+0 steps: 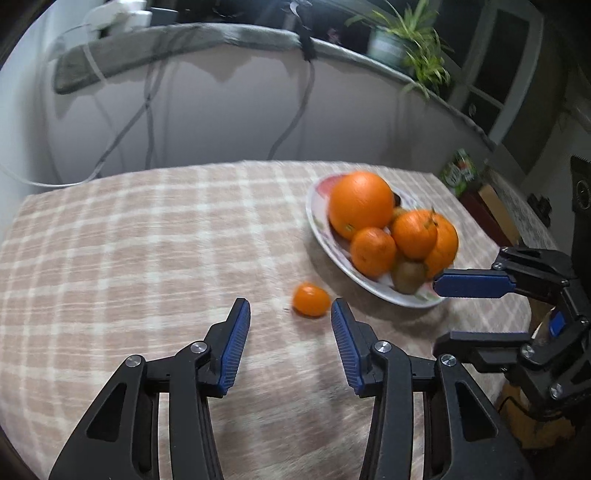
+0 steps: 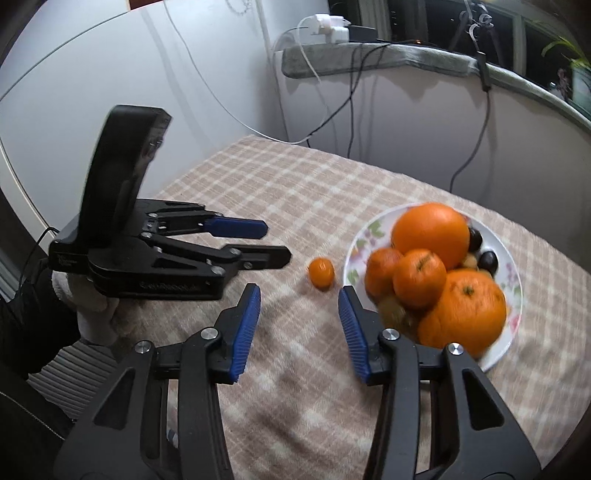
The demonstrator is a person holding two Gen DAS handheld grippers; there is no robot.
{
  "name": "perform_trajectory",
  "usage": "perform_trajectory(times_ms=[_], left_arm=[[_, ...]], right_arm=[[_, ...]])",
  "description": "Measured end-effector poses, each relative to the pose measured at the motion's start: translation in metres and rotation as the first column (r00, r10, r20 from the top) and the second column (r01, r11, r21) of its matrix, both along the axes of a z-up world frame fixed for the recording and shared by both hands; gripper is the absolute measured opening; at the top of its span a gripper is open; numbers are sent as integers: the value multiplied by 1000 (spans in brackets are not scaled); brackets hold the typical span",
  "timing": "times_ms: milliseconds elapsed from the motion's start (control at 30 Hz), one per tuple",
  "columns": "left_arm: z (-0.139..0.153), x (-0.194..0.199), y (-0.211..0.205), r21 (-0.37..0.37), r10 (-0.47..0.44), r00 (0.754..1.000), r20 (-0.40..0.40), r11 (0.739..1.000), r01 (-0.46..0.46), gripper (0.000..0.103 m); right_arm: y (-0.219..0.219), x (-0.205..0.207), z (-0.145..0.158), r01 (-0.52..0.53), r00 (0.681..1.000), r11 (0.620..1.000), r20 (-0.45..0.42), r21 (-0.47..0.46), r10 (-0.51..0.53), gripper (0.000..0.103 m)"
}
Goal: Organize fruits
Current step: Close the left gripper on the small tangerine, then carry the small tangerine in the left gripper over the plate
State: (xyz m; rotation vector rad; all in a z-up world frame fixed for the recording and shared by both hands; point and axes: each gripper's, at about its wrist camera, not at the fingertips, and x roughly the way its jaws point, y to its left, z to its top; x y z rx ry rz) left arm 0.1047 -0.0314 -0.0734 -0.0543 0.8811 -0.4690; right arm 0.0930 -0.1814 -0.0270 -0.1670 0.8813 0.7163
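Observation:
A small mandarin (image 1: 311, 299) (image 2: 321, 272) lies alone on the checked tablecloth (image 1: 147, 240), just left of a flowered plate (image 1: 317, 221) (image 2: 354, 254). The plate holds a big orange (image 1: 360, 206) (image 2: 430, 232), smaller mandarins, a kiwi (image 1: 408, 275) and dark plums (image 2: 487, 260). My left gripper (image 1: 290, 310) (image 2: 277, 243) is open, and the mandarin sits just beyond its fingertips, close to the right one. My right gripper (image 2: 298, 295) (image 1: 437, 314) is open and empty, its right finger at the plate's near rim.
A grey-covered sill (image 1: 184, 40) runs behind the table, with cables hanging down the wall. A potted plant (image 1: 406, 40) and a power strip (image 2: 332, 27) stand on it. A green package (image 1: 460, 171) lies past the table's right edge. A gloved hand (image 2: 92, 314) holds the left gripper.

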Motion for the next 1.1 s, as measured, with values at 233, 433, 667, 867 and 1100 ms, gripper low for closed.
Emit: perform_trajectory(times_ms=[233, 433, 667, 867, 1100], left_arm=[[-12, 11, -24, 67, -38, 999, -1, 997, 38, 39], [-19, 17, -35, 109, -46, 999, -8, 993, 47, 29], [-17, 16, -38, 110, -44, 999, 3, 993, 44, 26], [-2, 15, -26, 66, -17, 1000, 19, 998, 16, 26], [22, 20, -34, 41, -35, 997, 65, 999, 33, 26]], right_arm=[[-28, -10, 0, 82, 997, 997, -8, 13, -82, 46], [-51, -13, -2, 152, 988, 987, -23, 43, -151, 46], [-70, -16, -6, 211, 977, 976, -31, 53, -210, 46], [-88, -15, -3, 260, 966, 963, -31, 75, -258, 46], [-101, -15, -1, 287, 958, 954, -32, 87, -285, 46]])
